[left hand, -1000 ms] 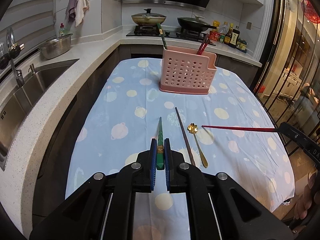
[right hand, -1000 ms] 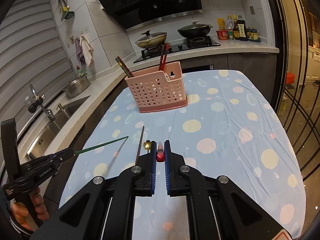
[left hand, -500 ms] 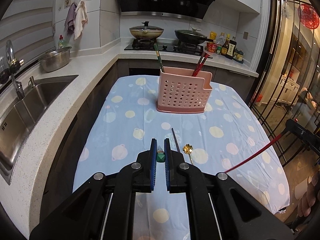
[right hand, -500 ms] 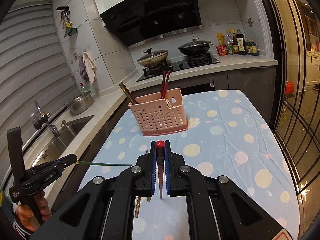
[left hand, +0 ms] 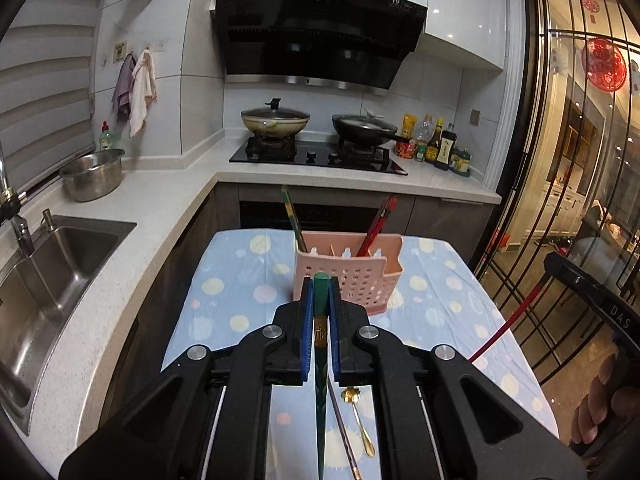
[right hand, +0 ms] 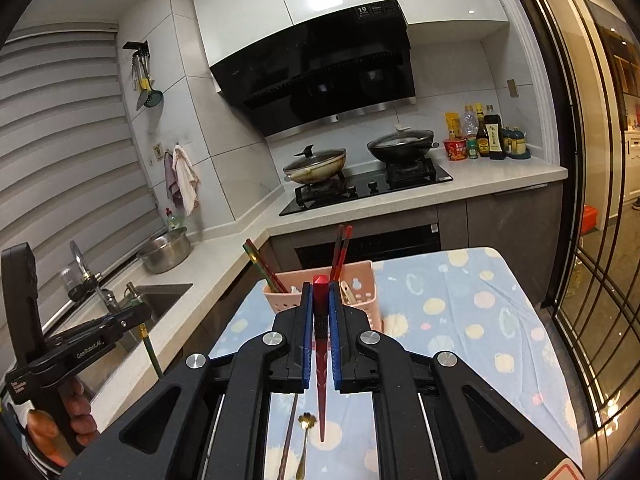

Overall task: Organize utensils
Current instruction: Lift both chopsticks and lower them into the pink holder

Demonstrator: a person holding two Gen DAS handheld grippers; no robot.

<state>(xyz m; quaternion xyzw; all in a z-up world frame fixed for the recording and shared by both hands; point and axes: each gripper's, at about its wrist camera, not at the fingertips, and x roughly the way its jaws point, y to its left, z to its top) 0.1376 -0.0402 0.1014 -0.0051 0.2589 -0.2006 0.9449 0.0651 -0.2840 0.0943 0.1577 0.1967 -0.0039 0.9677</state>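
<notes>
Your left claw is clenched on a green chopstick and your right claw on a red chopstick, both hanging tip-down above the desk.

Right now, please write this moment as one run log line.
left tongs: shut on green chopstick | right tongs: shut on red chopstick | pink caddy: ahead
</notes>
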